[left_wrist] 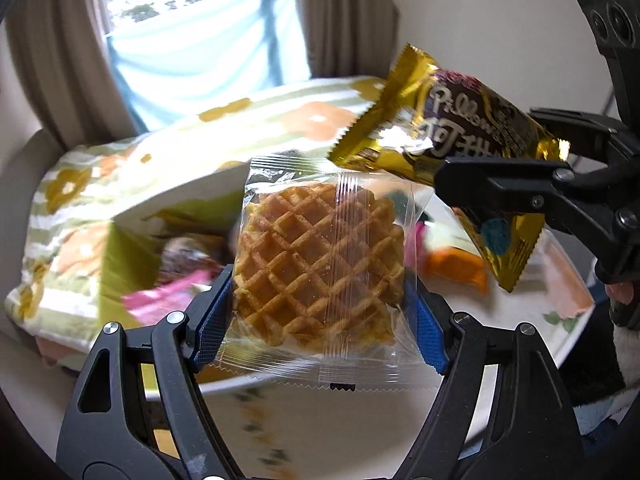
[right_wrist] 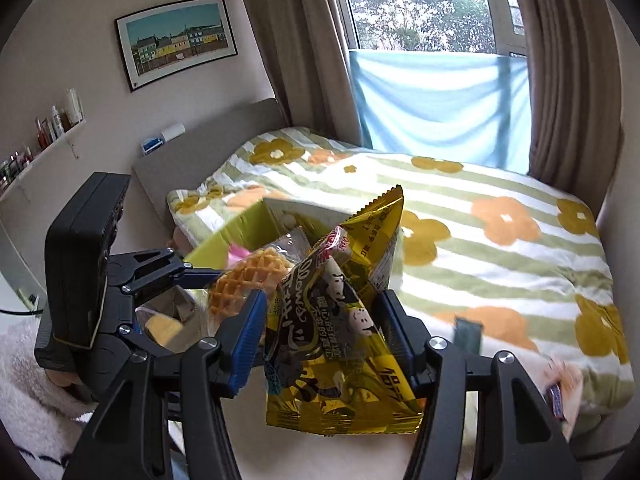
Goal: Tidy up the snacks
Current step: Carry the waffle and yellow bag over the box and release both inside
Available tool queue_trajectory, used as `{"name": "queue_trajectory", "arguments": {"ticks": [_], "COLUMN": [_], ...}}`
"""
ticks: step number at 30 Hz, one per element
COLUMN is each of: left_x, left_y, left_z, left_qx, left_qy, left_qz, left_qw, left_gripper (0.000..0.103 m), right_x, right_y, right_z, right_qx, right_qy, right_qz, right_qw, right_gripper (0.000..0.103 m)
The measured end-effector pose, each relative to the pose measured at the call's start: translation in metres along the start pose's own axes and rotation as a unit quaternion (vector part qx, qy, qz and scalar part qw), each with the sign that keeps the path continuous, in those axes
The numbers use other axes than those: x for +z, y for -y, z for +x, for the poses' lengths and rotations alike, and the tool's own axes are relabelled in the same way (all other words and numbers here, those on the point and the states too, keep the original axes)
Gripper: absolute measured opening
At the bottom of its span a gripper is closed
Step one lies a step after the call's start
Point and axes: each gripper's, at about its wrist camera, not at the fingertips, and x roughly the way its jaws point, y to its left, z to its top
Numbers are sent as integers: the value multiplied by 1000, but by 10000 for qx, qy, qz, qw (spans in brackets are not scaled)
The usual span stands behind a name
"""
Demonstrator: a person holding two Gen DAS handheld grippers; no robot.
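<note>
Behind both grippers lies a bed (right_wrist: 500, 216) under a striped blanket with orange and mustard flowers, with brown curtains (right_wrist: 304, 40) and a window (right_wrist: 420, 0) beyond it. Ahead of the fingers, between them and the bed, stands an open box (right_wrist: 236, 228) with green inner walls; blurred packets lie inside it, a pink one (left_wrist: 168, 300) among them. The left gripper (left_wrist: 320, 308) has its blue-padded fingers (left_wrist: 214, 320) closed against the two sides of a waffle (left_wrist: 320, 260) sealed in a clear wrapper, held upright above the near edge of the box. The right gripper (right_wrist: 324, 340) pinches a gold packet (right_wrist: 340, 340) printed with cartoon faces and brown lettering; its fingers (right_wrist: 244, 344) press the packet from both sides, so the foil bulges and creases between them. Seen from the left wrist, the gold packet (left_wrist: 452, 132) hangs up and to the right of the waffle, its lower corner just beside the waffle's wrapper, with the right gripper (left_wrist: 500, 188) coming in from the right edge. Seen from the right wrist, the waffle (right_wrist: 244, 280) sits to the left of the gold packet and overlaps its edge, with the left gripper (right_wrist: 188, 272) reaching in from the left. An orange packet (left_wrist: 456, 268) lies blurred to the right, past the waffle. On the wall left of the bed hang a framed picture (right_wrist: 176, 40) and a shelf (right_wrist: 44, 144) of bottles.
</note>
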Motion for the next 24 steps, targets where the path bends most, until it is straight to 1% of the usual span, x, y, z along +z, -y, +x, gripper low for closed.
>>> {"name": "queue_trajectory", "arguments": {"ticks": [3, 6, 10, 12, 15, 17, 18, 19, 20, 22, 24], "left_x": [3, 2, 2, 3, 6, 10, 13, 14, 14, 10, 3], "left_y": [-44, -81, -115, -126, -141, -147, -147, -150, -153, -161, -170], "left_z": [3, 13, 32, 45, 64, 70, 74, 76, 77, 81, 84], "left_qx": [107, 246, 279, 257, 206, 233, 223, 235, 249, 225, 297], "left_qy": [-48, -131, -292, -392, -560, -491, -485, -488, -473, -551, -665], "left_qz": [-223, -341, -407, -408, -462, -509, -520, -558, -592, -678, -783], "left_qw": [9997, 9990, 9984, 9981, 9971, 9972, 9972, 9970, 9968, 9959, 9943], "left_gripper": [76, 76, 76, 76, 76, 82, 95, 103, 103, 103, 103], "right_x": [22, 36, 43, 43, 42, 43, 43, 42, 42, 39, 38], "right_y": [-16, -26, -32, -36, -36, -34, -32, -29, -29, -25, -24], "right_z": [29, 53, 82, 95, 109, 117, 121, 125, 127, 134, 139], "right_qx": [-13, -64, -227, -384, -488, -541, -563, -589, -619, -632, -627], "right_qy": [-4, -38, -181, -268, -425, -519, -551, -622, -659, -749, -830], "right_qz": [54, 210, 523, 576, 655, 732, 773, 808, 820, 857, 882], "right_qw": [10000, 9998, 9982, 9972, 9958, 9945, 9939, 9930, 9925, 9915, 9907], "right_gripper": [53, 53, 53, 53, 53, 53, 53, 53, 53, 53, 53]}}
